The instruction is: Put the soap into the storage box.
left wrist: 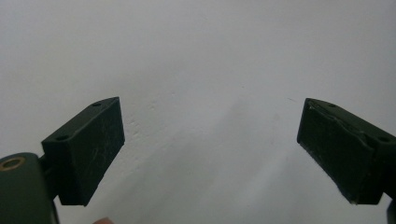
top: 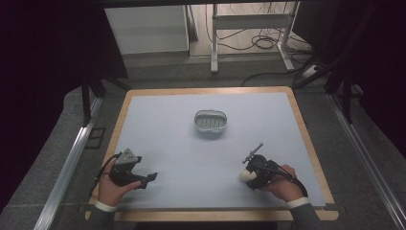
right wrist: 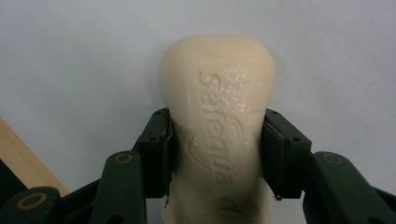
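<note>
On the pale blue table (top: 158,124), a grey soap dish (top: 210,120) sits empty at centre, well apart from both hands. Near the front edge, the right gripper (right wrist: 217,154) has its jaws pinched on a cream soap bar (right wrist: 218,116), apparently yet to be carried to the dish; the left gripper (left wrist: 210,154) rests with jaws spread, holding nothing

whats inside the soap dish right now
The soap dish holds nothing that I can make out from the high view, just its ribbed floor. The soap bar is clamped in the right tool. The table under the dish is covered.
</note>
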A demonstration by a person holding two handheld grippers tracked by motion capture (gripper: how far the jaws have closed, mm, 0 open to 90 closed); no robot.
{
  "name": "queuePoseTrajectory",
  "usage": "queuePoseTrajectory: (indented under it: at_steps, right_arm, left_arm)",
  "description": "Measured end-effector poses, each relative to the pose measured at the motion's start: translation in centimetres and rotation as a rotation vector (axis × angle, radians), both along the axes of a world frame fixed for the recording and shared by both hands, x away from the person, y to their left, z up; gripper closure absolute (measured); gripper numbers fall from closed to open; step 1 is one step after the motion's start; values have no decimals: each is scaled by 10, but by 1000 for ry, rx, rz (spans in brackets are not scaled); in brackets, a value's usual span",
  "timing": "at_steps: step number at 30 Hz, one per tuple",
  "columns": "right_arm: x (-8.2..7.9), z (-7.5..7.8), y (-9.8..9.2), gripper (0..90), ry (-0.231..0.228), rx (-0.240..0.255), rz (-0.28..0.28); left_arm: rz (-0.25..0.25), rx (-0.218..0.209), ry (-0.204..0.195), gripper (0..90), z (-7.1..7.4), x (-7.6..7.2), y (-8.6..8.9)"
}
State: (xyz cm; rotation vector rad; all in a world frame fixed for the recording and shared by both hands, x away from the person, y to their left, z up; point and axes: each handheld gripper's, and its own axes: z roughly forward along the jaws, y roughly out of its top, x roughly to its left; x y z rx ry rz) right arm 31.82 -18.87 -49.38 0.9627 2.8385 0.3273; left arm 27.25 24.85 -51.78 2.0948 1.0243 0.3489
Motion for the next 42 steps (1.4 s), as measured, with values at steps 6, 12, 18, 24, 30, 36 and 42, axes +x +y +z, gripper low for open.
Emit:
queuePoseTrajectory:
  at_steps: [6,12,18,24,30,36,42]
  right_arm:
    - [2,4,0,496,14,-11,6]
    - [6,14,-3,496,-12,16,-1]
    - [10,28,-4,496,-62,32,-14]
    - [15,35,-5,496,-78,62,-16]
    - [21,38,-4,496,-108,70,-20]
    - [30,40,-4,496,-116,79,-14]
    - [36,41,0,496,-125,82,-6]
  left_arm:
    - [2,-1,-1,79,0,0,0]
    - [1,0,-1,79,0,0,1]
    - [-2,-10,-1,79,1,0,1]
    - [-4,-6,1,79,0,0,0]
    - [-2,-6,0,79,0,0,0]
    - [-3,-5,-1,79,0,0,0]
    - [-4,-3,1,79,0,-1,-1]
